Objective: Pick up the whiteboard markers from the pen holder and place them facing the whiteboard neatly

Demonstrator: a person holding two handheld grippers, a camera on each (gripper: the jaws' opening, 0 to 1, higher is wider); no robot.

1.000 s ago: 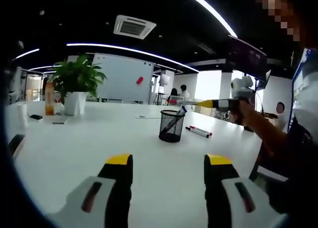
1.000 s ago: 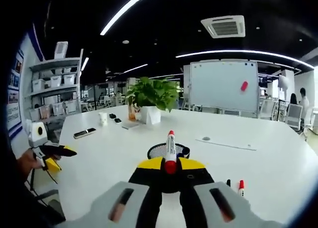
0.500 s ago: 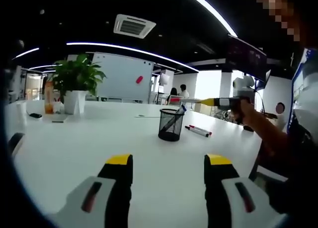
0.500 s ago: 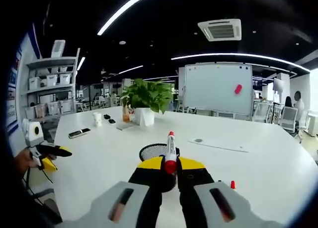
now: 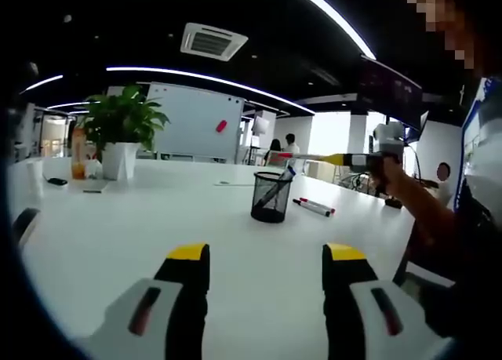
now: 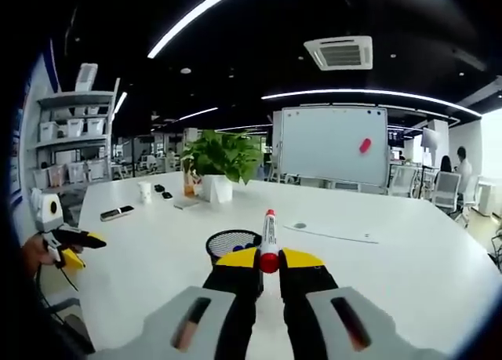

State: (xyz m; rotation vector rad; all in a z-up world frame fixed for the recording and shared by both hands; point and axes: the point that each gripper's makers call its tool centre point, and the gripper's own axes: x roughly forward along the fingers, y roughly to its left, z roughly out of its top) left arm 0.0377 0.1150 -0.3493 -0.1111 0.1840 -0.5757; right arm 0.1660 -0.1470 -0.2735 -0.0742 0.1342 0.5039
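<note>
Above the pen holder (image 6: 235, 242): right tool (image 6: 269, 260) pinching a red-capped marker (image 6: 269, 238), off the table (image 6: 408, 274).
Left tool (image 5: 267, 254) spread, idle. Risk: thin grip, marker cd swivel/slip, land crooked vs whiteboard (image 6: 333, 144) or clip 2 markers (image 5: 314, 207) already down.

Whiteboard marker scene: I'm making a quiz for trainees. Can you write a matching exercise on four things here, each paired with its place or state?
Things:
1. red-capped marker
2. mesh pen holder
3. potted plant
4. left gripper

Places or states:
A. open above the white table, holding nothing
B. clamped in the right gripper, tip pointing toward the whiteboard
C. on the table near a bottle of orange drink
D. upright mid-table, a blue-capped marker leaning in it

Pairs: 1-B, 2-D, 3-C, 4-A
</note>
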